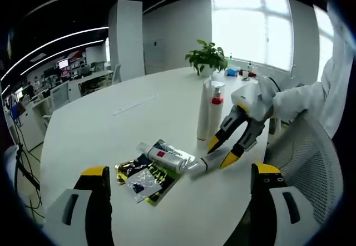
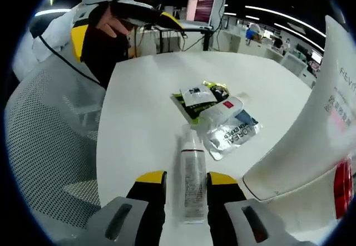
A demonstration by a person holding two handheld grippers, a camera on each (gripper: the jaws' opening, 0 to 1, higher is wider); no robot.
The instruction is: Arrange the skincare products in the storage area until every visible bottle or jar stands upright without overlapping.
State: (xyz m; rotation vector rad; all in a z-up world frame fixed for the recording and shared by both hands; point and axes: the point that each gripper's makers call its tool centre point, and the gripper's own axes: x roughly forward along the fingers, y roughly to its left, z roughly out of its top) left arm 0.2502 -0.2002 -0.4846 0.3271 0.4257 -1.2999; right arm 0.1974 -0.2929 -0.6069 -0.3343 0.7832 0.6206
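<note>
While right tool (image 2: 186, 186) straddles lying silver bottle (image 2: 192, 182), jaws open, not clamped: bottle round, may roll or slip on closing. Tall white bottles (image 1: 210, 111) stand just beside right tool; lift arc could topple them. Left tool (image 1: 181, 182) open, empty, sachets (image 1: 146, 180) ahead on desk (image 1: 105, 123).

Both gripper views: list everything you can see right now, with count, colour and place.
Upright bottles: two, white, one red-banded, standing together mid-table.
Lying bottle: one, white, flat between the right gripper's jaws.
Lying tube: one, white with red label, on the sachets.
Sachets: several, black, green and silver, overlapping.
Table: one, white.
Potted plant: one, green, far edge.
Mesh chair: one, grey, beside the table.
Left gripper: open, empty.
Right gripper: straddling the lying bottle.
</note>
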